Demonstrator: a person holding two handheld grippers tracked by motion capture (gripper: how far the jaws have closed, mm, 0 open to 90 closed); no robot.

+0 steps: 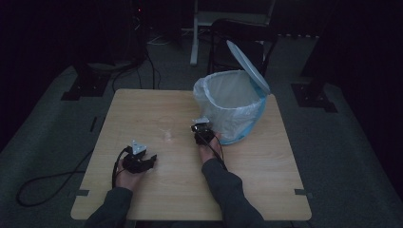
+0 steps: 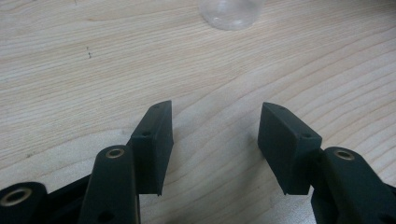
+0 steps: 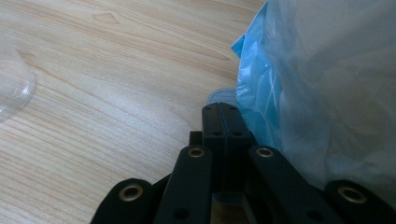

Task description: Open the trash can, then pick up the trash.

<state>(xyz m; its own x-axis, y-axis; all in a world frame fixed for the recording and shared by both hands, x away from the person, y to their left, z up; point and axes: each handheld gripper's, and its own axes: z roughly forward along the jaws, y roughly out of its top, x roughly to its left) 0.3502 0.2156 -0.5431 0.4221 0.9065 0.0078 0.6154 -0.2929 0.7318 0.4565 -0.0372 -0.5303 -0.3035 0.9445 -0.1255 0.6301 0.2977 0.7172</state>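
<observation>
Seen from above: both forearms in dark sleeves reaching in from the near edge of the light wooden table (image 1: 142, 102), hands resting low on its top. Left claw (image 1: 151, 161) lying near the left hand, angled toward the table's middle; in the left gripper view, left claw (image 2: 215, 140) spread wide, nothing between the pads, bare wood grain underneath. Right claw (image 1: 201, 127) stretched forward, tip close against the side of the tilted bin lined with a pale blue plastic bag (image 1: 233, 107). In the right gripper view, right claw (image 3: 225, 122) pressed together, pinching nothing, with the bag's crinkled blue film (image 3: 327, 84) just beside it on the right. Small clear plastic cup (image 1: 167, 136) on the table between the two claws, apart from both; straight ahead of the left claw (image 2: 231, 13), off to the left of the right one (image 3: 14, 88). Bin lid (image 1: 248, 66) swung open, standing above the rim. Black cable (image 1: 47, 183) trailing off the table's left side onto the grey floor.
</observation>
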